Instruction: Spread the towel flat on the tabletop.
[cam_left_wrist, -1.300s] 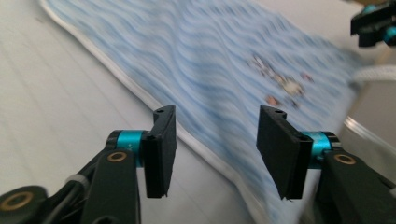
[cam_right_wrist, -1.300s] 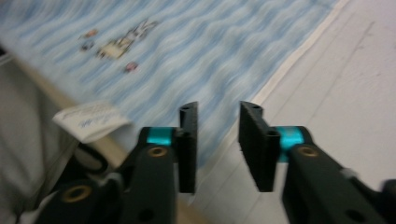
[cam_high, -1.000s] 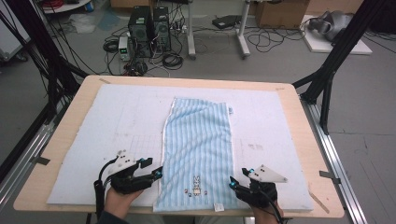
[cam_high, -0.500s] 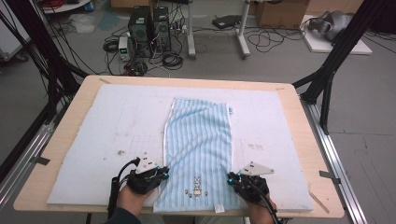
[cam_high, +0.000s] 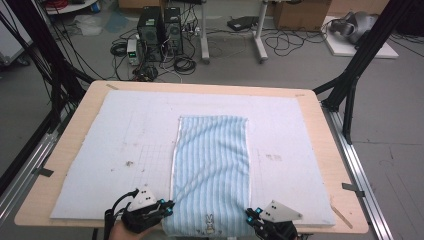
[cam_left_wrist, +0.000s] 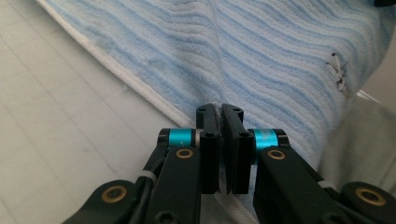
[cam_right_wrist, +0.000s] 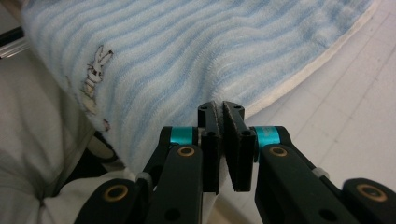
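With the striped towel (cam_high: 212, 170) lying lengthwise mid-surface, its near edge overhanging, the left gripper (cam_high: 167, 206) and right gripper (cam_high: 248, 216) each pinch a near corner thinly, so uneven pulling could slip one free.

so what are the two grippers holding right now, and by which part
Both are shut on the light blue striped terry towel: the left gripper pinches its near left corner at the white edge, the right gripper its near right corner.

Bare mat (cam_high: 125, 130) lies open either side of the towel (cam_high: 212, 155); nothing stands upright
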